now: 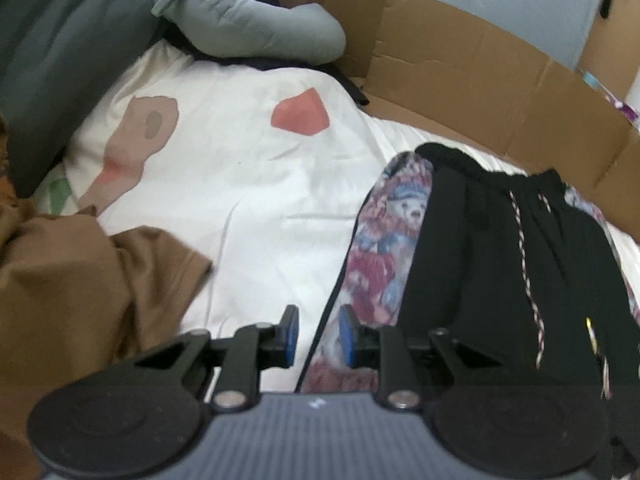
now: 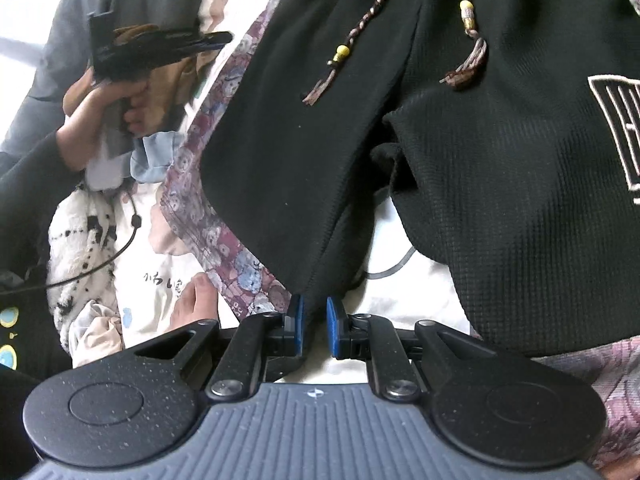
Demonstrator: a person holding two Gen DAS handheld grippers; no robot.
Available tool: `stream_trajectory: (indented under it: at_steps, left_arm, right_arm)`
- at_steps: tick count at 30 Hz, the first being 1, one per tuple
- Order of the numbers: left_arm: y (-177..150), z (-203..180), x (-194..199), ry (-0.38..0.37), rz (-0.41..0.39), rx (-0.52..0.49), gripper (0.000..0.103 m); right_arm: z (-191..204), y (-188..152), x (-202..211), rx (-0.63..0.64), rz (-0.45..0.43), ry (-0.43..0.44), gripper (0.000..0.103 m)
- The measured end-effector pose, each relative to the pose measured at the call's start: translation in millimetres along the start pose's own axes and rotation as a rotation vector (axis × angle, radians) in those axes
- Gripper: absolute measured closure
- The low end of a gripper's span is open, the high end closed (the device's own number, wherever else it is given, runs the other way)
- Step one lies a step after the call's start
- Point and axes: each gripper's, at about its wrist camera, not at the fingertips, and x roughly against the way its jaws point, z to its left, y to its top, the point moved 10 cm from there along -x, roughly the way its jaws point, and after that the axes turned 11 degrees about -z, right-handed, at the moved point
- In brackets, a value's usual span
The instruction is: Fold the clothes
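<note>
Left wrist view: black knit shorts (image 1: 500,264) with a gathered elastic waistband and a braided pink-and-white drawstring (image 1: 528,272), spread flat toward the right side of the bed, waistband pointing at the far edge. Under them, a teddy-bear-print cloth in purple, red and blue (image 1: 384,248), showing along the shorts' left side. Both on a white bed sheet with pink and tan patches (image 1: 240,184). Left claw (image 1: 319,336) low over the sheet, beside the print cloth's left edge, blue pads apart at a moderate gap, nothing between them. Crumpled brown garment (image 1: 80,280) at the near left. Grey-green pillow (image 1: 52,60) and pale grey rolled sleeve (image 1: 248,16) at the far left corner. Brown cardboard wall (image 1: 500,92) along the far and right edges.

Right wrist view: same black shorts (image 2: 500,160) filling most of the frame, waffle-textured, one leg with a white outlined emblem (image 2: 616,120) at the right; two braided drawstring ends with yellow beads (image 2: 468,12) lying on the fabric. Right claw (image 2: 315,326) narrowed, pads just under the hem of the left leg; whether cloth is pinched, not clear. Bear-print cloth (image 2: 224,208) beneath. At left, a person's hand (image 2: 108,100) gripping the other claw's handle; fuzzy white-and-black spotted sleeve (image 2: 84,240) and bare toes (image 2: 194,300) nearby.
</note>
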Motion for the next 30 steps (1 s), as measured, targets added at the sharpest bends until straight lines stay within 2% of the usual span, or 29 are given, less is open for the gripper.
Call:
stream_trajectory:
  at_steps: [7,11,19,21,22,23,24,30]
  left_arm:
    - [9.3,-9.4,-33.4,-0.001,-0.018,0.001,0.075]
    - [-3.6,-4.6,-51.9,0.028,0.037,-0.003,0.076]
    - [-16.7,-1.8,-52.8,0.032,0.06,-0.046,0.075]
    - [-17.5,-1.4,-51.8,0.027,0.065,-0.055,0.077]
    - [-17.9,-1.2,-51.3,0.025,0.067,-0.059,0.081]
    - [-17.4,-0.4,-50.7,0.031,0.067,-0.065,0.094]
    - [-16.9,0.3,-50.1,0.036,0.067,-0.072,0.098]
    - [-14.7,3.0,-47.4,0.072,0.073,-0.097,0.1]
  right_arm:
    - [-4.2,10.6,8.3,0.005,-0.045,-0.021,0.091]
    - [-6.6,22.7,18.4,0.006,-0.086,-0.021,0.091]
    - [-23.3,43.5,41.1,-0.027,-0.16,-0.062,0.091]
    - [-26.7,47.3,46.9,-0.032,-0.177,-0.068,0.091]
    - [-28.4,49.0,49.4,-0.035,-0.184,-0.071,0.091]
    - [-30.1,50.5,51.4,-0.037,-0.191,-0.074,0.091]
    - [-31.5,52.1,53.4,-0.038,-0.199,-0.077,0.091]
    - [-44.0,62.1,68.1,-0.049,-0.253,-0.107,0.091]
